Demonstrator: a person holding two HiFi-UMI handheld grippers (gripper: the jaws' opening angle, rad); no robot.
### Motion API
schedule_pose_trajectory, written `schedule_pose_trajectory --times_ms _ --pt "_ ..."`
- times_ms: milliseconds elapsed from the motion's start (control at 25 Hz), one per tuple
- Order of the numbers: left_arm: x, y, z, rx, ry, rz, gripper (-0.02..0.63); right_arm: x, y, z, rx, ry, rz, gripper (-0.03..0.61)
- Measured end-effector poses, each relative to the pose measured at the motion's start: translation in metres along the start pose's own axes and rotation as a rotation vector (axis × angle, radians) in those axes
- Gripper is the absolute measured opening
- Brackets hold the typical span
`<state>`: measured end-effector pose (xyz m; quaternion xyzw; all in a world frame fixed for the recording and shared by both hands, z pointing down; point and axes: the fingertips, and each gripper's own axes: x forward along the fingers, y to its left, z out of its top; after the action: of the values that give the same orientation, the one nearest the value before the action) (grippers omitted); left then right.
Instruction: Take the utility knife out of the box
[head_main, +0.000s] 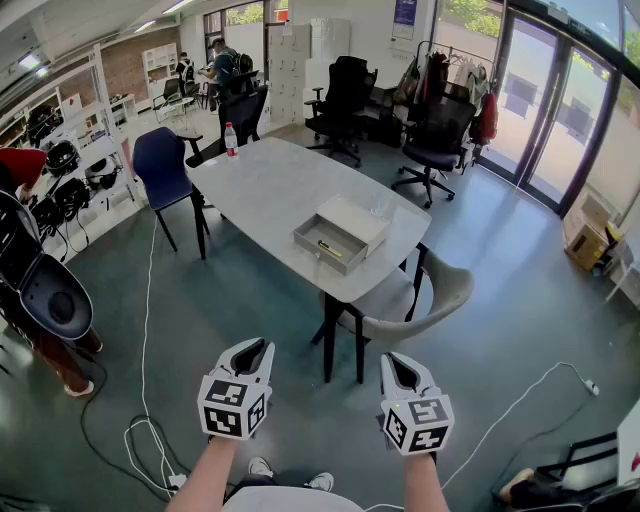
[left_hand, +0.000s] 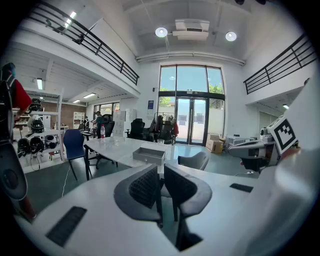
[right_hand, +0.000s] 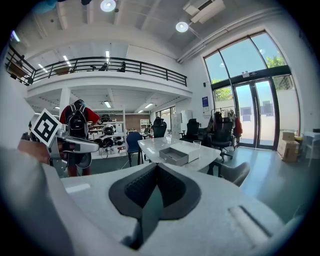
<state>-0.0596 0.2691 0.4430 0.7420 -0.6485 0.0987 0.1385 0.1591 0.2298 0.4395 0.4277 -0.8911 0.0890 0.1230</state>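
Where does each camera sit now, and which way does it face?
Head view: on the person's head, looking down and forward at table and box; forearms, left gripper, right gripper show.
Left gripper view: on the left gripper, facing the box; shut jaws and right gripper show.
Right gripper view: on the right gripper, facing the box; shut jaws and left gripper show.
Shared by all: the box.

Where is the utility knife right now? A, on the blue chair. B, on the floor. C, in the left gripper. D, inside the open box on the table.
D: the utility knife lies inside the open box on the table; the left gripper and right gripper are shut, empty, short of it.
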Motion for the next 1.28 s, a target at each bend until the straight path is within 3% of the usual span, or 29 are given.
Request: schedule_pose_trajectory --times_ms 720,1120,1280 --pt "0.007 -0.022 0.004 -0.002 -0.009 0.035 0.041 -0.006 -0.024 -0.001 0.036 -0.019 0.023 0.005" --pt "0.057 -0.011 0.010 0.011 0.002 -0.004 0.045 0.035 -0.042 0.001 0.033 0.005 0.005 0.005" --pt "0.088 0.003 0.019 0.010 0.001 -0.035 0.097 0.065 -0.050 0.009 0.026 0.017 -0.002 0.005"
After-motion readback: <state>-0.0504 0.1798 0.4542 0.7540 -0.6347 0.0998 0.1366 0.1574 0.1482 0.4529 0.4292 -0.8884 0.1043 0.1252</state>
